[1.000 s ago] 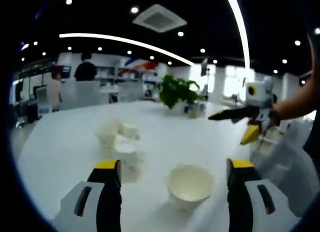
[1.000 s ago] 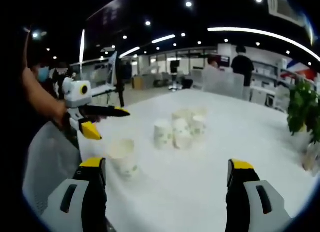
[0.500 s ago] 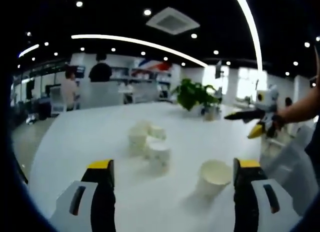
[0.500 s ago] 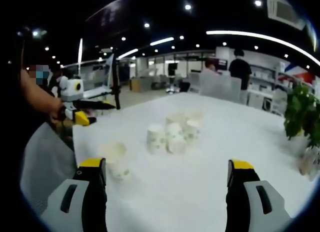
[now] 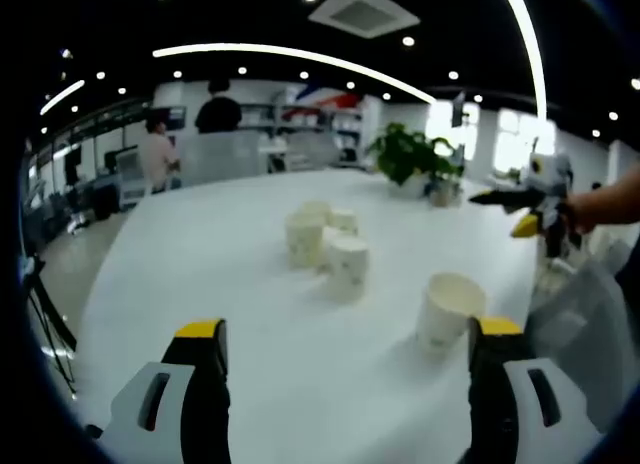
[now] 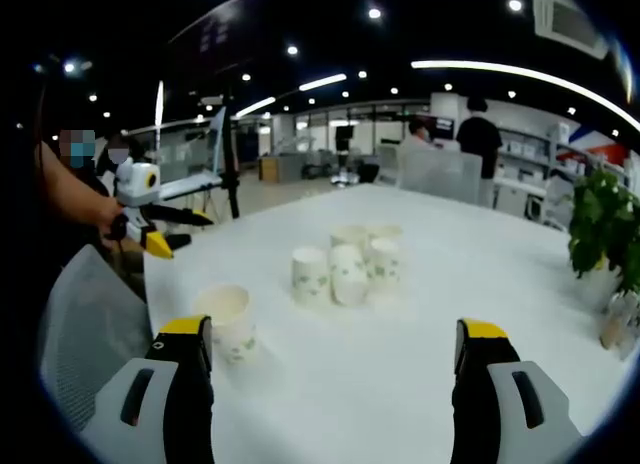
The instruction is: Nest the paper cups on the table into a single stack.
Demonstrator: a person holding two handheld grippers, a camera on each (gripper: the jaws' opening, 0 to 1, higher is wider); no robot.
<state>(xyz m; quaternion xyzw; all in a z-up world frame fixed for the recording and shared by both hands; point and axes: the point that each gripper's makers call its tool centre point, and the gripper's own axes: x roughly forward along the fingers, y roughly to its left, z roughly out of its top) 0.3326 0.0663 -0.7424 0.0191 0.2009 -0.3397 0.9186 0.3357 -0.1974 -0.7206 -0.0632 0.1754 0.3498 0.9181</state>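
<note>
While cups [image 6: 345,267] cluster, people [image 5: 190,134] (two) stand behind.

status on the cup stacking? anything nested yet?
Done: nothing looks nested yet. A cluster of paper cups stands mouth-down mid-table, side by side as far as the view shows, and a lone cup stands mouth-up near the table edge. In hand: nothing; the left gripper and right gripper are both open and empty. Left: all the stacking.
</note>
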